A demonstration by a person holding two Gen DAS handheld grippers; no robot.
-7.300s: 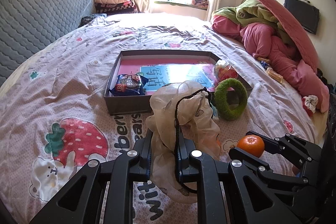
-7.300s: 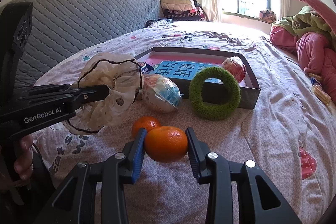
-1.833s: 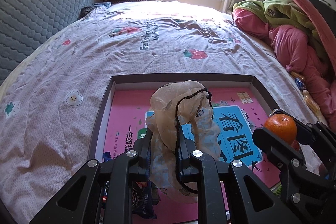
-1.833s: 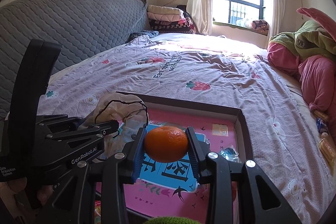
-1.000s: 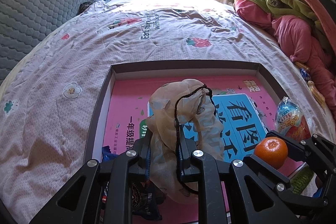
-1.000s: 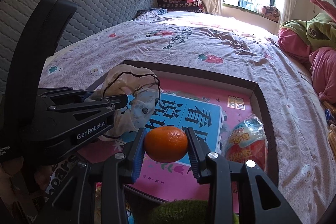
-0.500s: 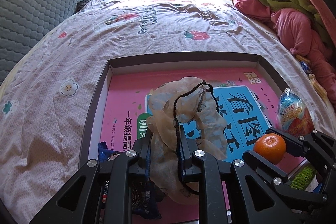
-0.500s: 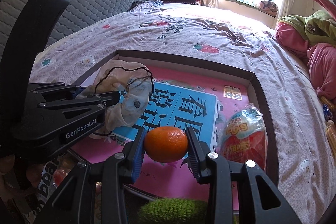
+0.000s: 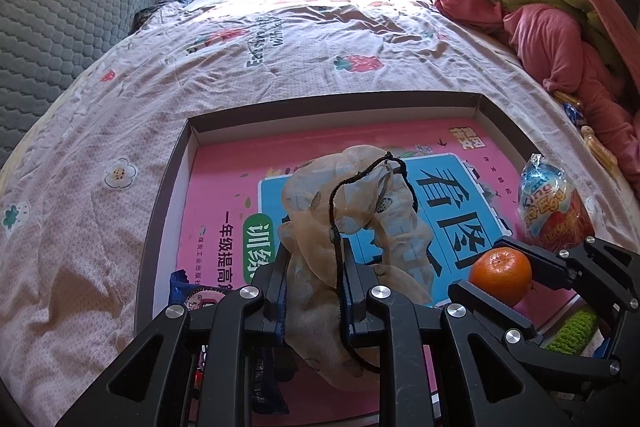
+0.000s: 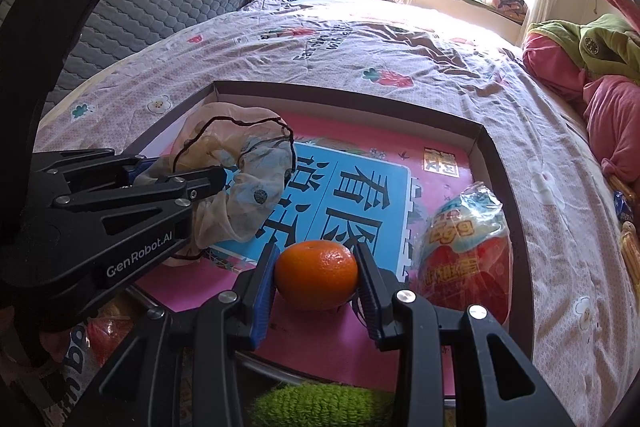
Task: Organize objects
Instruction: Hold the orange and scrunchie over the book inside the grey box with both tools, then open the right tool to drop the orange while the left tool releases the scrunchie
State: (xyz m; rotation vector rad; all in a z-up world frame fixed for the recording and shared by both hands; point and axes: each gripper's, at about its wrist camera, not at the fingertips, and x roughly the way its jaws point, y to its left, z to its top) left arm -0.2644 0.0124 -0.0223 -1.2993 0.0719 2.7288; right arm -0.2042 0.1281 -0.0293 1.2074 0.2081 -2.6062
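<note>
In the left wrist view the left gripper (image 9: 316, 291) sits at the bottom centre, clamped on a beige mesh bag (image 9: 352, 223) with a black drawstring; the bag bulges up above the fingers over the box (image 9: 168, 187). The box, a shallow dark-walled tray with a pink and blue printed sheet (image 9: 460, 195) on its floor, lies on the bed (image 9: 280, 39) in the middle of the frame. At the lower right the right gripper (image 9: 500, 277) is closed on an orange (image 9: 500, 277). In the right wrist view that orange (image 10: 316, 275) is pinched between the blue pads at lower centre, above the box floor near its front edge. A wrapped snack (image 10: 468, 239) lies in the box's right side, just right of the orange. A green fuzzy ring (image 10: 320, 405) shows at the bottom edge, outside the box.
</note>
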